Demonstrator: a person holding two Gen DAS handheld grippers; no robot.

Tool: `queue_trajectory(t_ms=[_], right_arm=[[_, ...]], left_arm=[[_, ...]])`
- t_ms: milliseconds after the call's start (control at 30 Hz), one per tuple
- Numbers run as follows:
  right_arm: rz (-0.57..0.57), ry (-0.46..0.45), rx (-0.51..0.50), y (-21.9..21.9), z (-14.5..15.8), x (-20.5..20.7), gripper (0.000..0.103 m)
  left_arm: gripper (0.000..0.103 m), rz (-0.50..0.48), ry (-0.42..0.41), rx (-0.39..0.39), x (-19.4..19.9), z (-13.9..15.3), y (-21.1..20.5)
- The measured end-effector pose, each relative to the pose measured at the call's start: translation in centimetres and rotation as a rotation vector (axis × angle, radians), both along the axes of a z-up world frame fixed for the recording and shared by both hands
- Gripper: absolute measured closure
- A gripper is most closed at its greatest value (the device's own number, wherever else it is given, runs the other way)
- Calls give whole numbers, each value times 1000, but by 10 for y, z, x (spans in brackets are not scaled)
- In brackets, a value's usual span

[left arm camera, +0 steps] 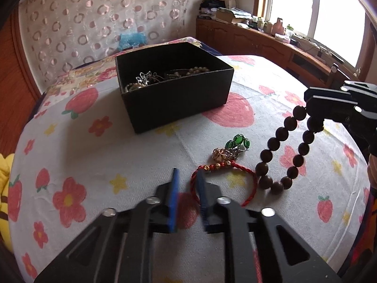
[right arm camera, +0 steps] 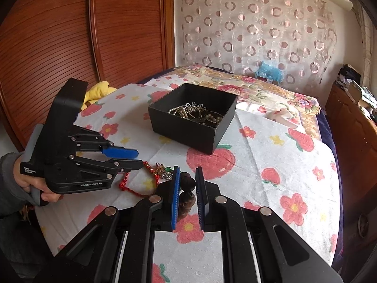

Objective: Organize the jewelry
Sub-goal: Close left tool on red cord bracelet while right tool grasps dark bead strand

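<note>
A black open box (left arm camera: 179, 99) holding several jewelry pieces stands on the flowered cloth; it also shows in the right wrist view (right arm camera: 188, 129). My right gripper (left arm camera: 308, 113) is shut on a dark brown bead bracelet (left arm camera: 280, 153) and lifts its top end while the lower beads rest on the cloth; the beads sit between its blue pads (right arm camera: 187, 188). My left gripper (left arm camera: 188, 179) is open, just above a red cord bracelet (left arm camera: 226, 179) with gold beads. A green stone piece (left arm camera: 238, 141) and a gold-silver brooch (left arm camera: 223, 154) lie beside it.
The flowered cloth (left arm camera: 94, 153) covers a bed. A wooden wardrobe (right arm camera: 82, 35) stands at the left, a low wooden cabinet (left arm camera: 259, 40) with clutter under the window at the right. A yellow plush (right arm camera: 96, 92) lies at the bed's edge.
</note>
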State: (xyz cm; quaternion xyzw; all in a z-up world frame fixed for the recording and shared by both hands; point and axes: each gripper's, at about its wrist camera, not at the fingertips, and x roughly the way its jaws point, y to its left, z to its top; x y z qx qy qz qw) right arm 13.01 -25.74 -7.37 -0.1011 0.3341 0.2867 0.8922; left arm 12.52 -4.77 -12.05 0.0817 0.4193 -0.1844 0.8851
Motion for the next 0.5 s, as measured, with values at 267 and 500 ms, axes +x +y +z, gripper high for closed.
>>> queue_trajectory(t_ms=[267,500], right_arm=[[0,-15,5,2,6,-3,88],[-1,-38,9,3,16,-1,88]], left_arm=[[100,-5,-7,8,-2,0,-2],[100,20,-49,-13,-7,15,4]])
